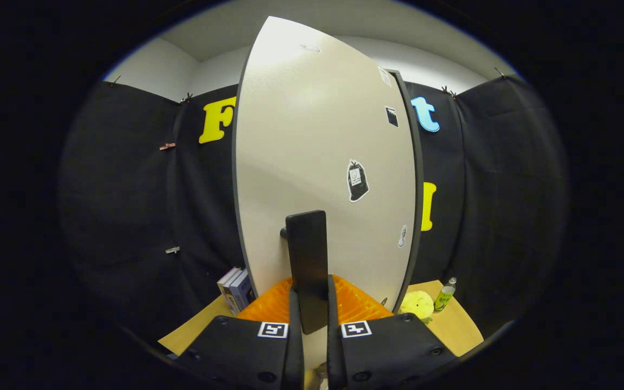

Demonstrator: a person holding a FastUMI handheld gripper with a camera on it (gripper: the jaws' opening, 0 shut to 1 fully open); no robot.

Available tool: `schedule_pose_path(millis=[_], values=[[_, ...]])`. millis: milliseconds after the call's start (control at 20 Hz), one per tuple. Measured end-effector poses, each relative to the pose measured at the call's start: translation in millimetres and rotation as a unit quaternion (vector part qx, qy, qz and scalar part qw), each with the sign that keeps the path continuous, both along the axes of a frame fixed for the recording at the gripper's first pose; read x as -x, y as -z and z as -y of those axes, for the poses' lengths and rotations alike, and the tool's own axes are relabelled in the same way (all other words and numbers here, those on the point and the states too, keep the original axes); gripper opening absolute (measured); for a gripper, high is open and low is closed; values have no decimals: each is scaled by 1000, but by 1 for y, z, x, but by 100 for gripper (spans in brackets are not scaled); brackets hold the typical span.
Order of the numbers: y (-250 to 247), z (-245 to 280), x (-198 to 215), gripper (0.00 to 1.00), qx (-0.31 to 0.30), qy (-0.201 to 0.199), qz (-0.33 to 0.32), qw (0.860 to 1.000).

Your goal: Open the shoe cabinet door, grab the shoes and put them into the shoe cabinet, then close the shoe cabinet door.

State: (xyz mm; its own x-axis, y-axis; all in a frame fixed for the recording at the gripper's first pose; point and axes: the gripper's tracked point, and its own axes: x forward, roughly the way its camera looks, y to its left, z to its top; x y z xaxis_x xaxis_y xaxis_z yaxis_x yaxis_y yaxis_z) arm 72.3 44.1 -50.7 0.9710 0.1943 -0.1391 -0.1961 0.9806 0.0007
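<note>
The gripper has its fingers clamped on the dark bar handle of the pale shoe cabinet door straight ahead, a stiff, light-swinging panel probably best pulled by that rigid handle.

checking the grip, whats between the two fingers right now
In the gripper view, the black door handle of the white cabinet door stands upright between the fingers, which close on it from both sides. Nothing else sits in that gap.
</note>
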Motion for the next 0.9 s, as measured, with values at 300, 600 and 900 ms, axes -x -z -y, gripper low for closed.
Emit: schedule_pose_path(millis=[300,600,900], values=[[-2,30,14,20,4,8,-2,1000],[-5,57,21,20,11,21,-2,1000],[-1,76,40,19,17,27,-11,999]])
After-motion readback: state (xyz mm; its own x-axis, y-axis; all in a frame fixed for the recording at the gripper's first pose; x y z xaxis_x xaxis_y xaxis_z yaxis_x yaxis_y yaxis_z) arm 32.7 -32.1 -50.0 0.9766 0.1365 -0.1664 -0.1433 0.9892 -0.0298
